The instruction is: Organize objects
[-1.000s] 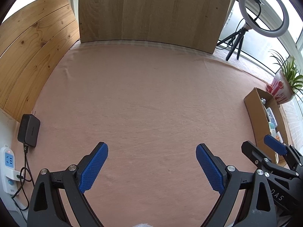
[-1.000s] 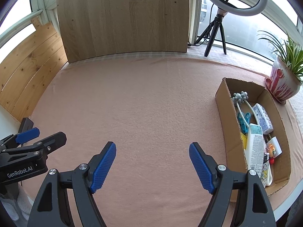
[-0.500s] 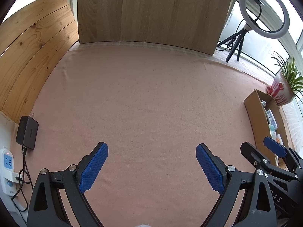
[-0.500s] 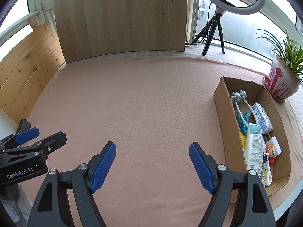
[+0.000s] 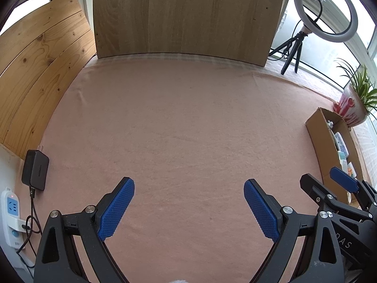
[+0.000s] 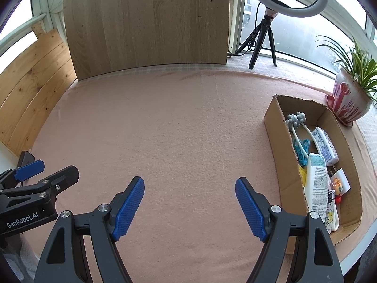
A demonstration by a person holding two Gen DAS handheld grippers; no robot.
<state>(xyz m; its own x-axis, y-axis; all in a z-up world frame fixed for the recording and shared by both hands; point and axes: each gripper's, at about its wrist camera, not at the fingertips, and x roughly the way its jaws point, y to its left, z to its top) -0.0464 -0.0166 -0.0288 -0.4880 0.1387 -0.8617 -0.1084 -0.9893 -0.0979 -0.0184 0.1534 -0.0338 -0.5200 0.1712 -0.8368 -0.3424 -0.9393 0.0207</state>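
A cardboard box stands at the right of the pink cloth, holding a white tube, a tissue pack, a white massager with grey balls, blue clips and small items. The same box shows at the right edge of the left wrist view. My right gripper hovers open over bare cloth, left of the box, with nothing between its blue pads. My left gripper is open too, over bare cloth, empty. Each gripper appears at the edge of the other's view.
A potted plant sits behind the box. A ring light on a tripod stands at the back. Wooden boards wall the back and left. A black adapter and a white power strip lie off the cloth's left edge.
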